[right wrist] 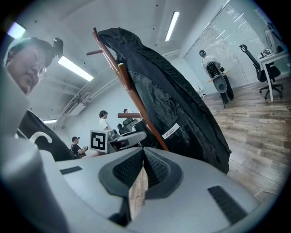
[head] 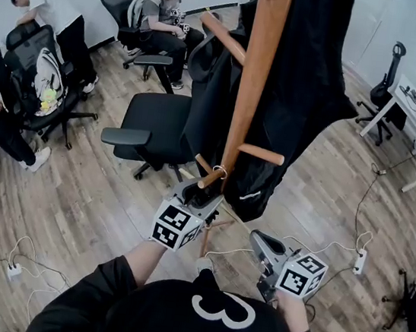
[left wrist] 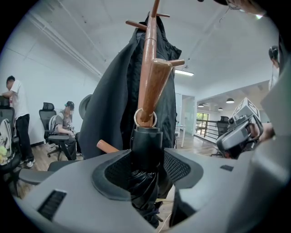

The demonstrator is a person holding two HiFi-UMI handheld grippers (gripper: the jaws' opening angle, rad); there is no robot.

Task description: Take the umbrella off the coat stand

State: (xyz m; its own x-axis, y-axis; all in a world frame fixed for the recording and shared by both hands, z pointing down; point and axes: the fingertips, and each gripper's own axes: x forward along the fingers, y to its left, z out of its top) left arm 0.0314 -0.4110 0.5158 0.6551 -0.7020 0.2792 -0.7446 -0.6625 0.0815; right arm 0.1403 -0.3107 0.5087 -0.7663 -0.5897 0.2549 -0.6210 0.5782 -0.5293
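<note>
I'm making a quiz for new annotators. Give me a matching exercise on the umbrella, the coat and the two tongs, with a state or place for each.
1 umbrella
2 coat
3 left tongs
4 right tongs

A shut, empty
B hangs by a ring from a peg
C draped over the stand
D open, flanking the umbrella

Pairs: 1-B, 2-C, 3-D, 4-A
</note>
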